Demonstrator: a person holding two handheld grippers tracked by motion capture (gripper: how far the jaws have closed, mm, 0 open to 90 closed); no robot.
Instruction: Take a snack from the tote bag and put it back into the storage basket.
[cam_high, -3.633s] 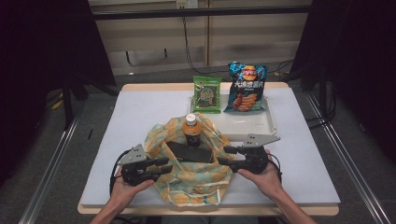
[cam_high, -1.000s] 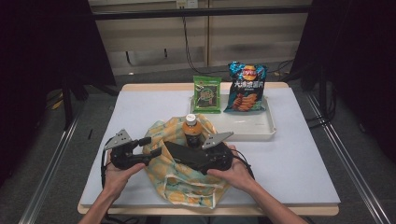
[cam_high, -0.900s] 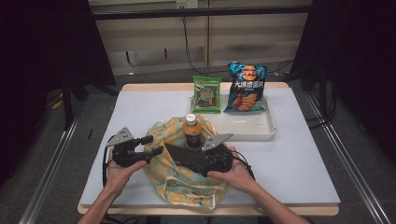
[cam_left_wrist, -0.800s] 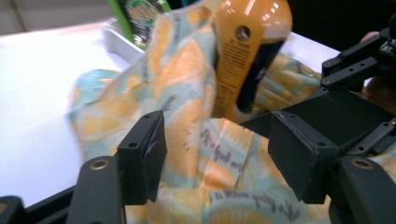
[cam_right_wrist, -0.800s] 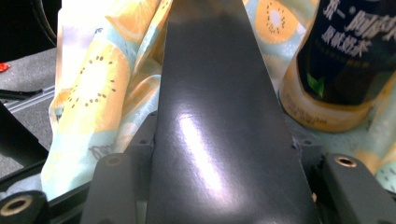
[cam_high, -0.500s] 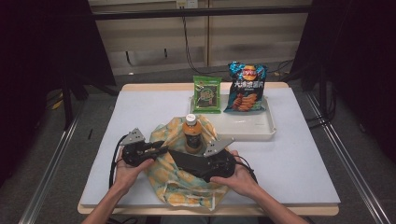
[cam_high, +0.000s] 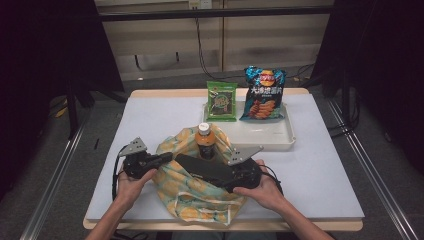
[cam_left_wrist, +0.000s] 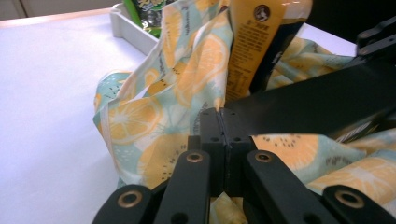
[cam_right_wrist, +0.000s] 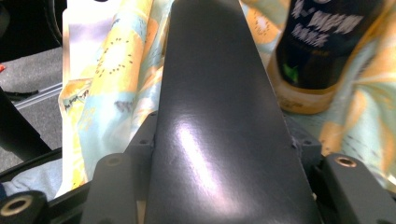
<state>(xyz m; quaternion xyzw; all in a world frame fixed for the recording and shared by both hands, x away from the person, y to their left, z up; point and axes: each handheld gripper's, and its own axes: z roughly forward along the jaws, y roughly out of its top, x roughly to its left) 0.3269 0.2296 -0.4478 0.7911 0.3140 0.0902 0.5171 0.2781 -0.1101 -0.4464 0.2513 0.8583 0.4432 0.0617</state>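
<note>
A cloth bag (cam_high: 200, 200) printed with orange slices lies at the table's front middle. An orange-capped bottle (cam_high: 205, 142) of dark drink stands upright in it. My left gripper (cam_high: 167, 158) is at the bag's left rim. Its jaws have just been closing and now meet on the fabric (cam_left_wrist: 154, 116) in the left gripper view, where the gripper (cam_left_wrist: 219, 122) sits just left of the bottle (cam_left_wrist: 254, 42). My right gripper (cam_high: 220, 175) is shut on a flat black slab (cam_high: 197, 166) that reaches left over the bag's mouth. The slab (cam_right_wrist: 210, 93) rises between its jaws beside the bottle (cam_right_wrist: 322, 51).
A white tray (cam_high: 265, 140) stands behind the bag at the middle right. A green snack packet (cam_high: 222, 101) and a blue chips bag (cam_high: 263, 94) lean upright along its far side. The pale table (cam_high: 150, 115) has bare room to the left.
My left gripper has slid right to the bag's left rim and its jaws have closed there. The right gripper with the black slab has shifted a little.
</note>
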